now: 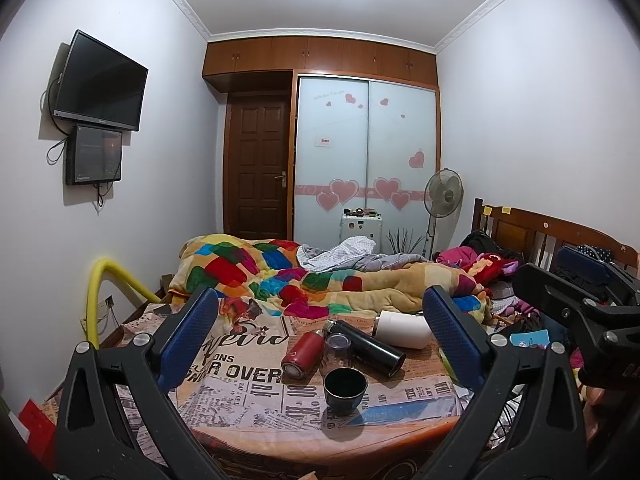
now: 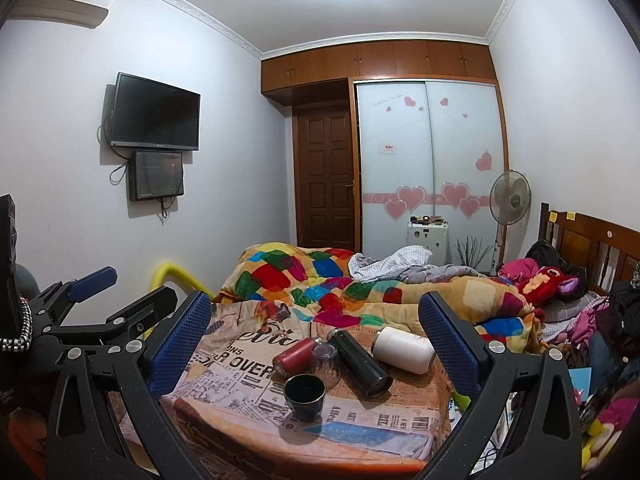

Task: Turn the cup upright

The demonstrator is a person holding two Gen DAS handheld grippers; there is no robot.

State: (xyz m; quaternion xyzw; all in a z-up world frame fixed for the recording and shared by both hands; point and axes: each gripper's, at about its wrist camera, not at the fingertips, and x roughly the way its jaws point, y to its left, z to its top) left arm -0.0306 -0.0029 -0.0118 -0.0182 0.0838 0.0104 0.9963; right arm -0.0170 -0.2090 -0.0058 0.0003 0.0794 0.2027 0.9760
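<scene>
A: What sits on the newspaper-print cloth [image 1: 240, 376]?

B: A dark cup [image 1: 345, 386] stands upright, mouth up. Behind it lie a red bottle [image 1: 303, 354], a black flask [image 1: 366, 346] and a white bottle [image 1: 402, 329], with a clear glass [image 1: 337, 348] between the red and black ones.

A: And the left gripper [image 1: 320, 332]?

B: Its blue-padded jaws stand wide apart, holding nothing.

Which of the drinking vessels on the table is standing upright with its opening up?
Only the small dark cup at the front; the red, black and white bottles lie sideways.
</scene>
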